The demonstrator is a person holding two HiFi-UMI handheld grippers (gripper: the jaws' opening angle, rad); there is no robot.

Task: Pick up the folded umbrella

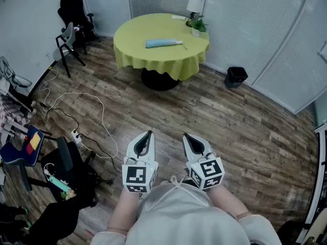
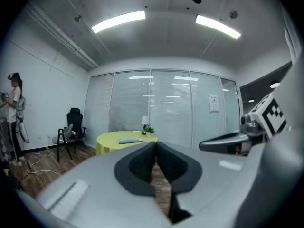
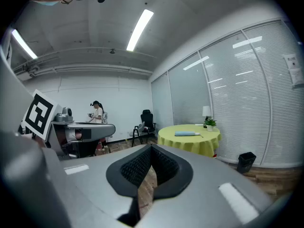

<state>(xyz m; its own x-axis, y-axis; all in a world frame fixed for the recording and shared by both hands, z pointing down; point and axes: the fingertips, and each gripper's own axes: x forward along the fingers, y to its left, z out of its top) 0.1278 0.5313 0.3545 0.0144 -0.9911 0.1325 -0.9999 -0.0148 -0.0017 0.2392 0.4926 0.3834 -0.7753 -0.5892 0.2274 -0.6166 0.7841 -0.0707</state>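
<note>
A light blue folded umbrella (image 1: 162, 43) lies on the round table with a yellow-green cloth (image 1: 161, 58) at the far side of the room; it also shows small in the left gripper view (image 2: 129, 140) and the right gripper view (image 3: 188, 133). My left gripper (image 1: 148, 135) and right gripper (image 1: 187, 137) hang side by side near my body, well short of the table. Both are shut with nothing between the jaws, tips touching in the left gripper view (image 2: 155, 144) and the right gripper view (image 3: 151, 148).
A white lamp (image 1: 193, 5) and a potted plant (image 1: 197, 26) stand at the table's far edge. A black bin (image 1: 235, 77) sits right of the table. Chairs (image 1: 68, 44), cables (image 1: 87, 117) and bags crowd the left. A person (image 3: 97, 117) stands by the far wall.
</note>
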